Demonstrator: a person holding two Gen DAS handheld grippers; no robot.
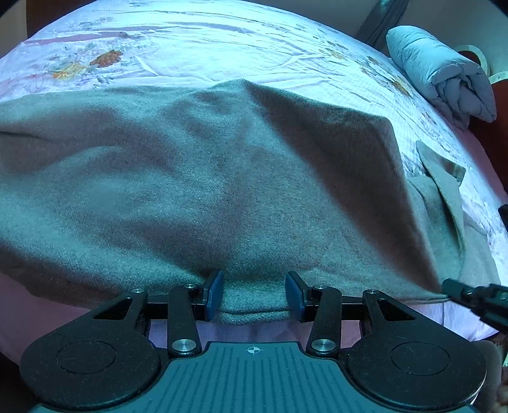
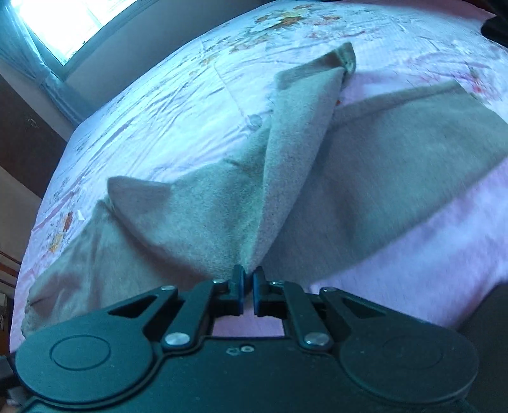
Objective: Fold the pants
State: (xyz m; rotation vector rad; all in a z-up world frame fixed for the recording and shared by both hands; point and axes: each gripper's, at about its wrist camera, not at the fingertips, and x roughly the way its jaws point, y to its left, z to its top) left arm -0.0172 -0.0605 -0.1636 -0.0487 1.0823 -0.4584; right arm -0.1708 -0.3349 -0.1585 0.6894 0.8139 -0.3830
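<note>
Grey-brown pants (image 1: 206,178) lie spread on a bed with a pale floral sheet (image 1: 190,41). My left gripper (image 1: 254,295) is open, its blue pads (image 1: 213,294) on either side of the pants' near edge, which lies between them. My right gripper (image 2: 249,286) is shut on a fold of the pants (image 2: 273,178) and lifts it into a ridge above the sheet (image 2: 152,104). The right gripper also shows at the right edge of the left wrist view (image 1: 451,290), pinching the pants' corner.
A rolled light-blue quilt (image 1: 441,73) lies at the bed's far right. A dark chair part (image 1: 381,19) stands behind it. A window (image 2: 73,22) with a curtain is at the far left in the right wrist view. A dark object (image 2: 495,25) sits at the top right.
</note>
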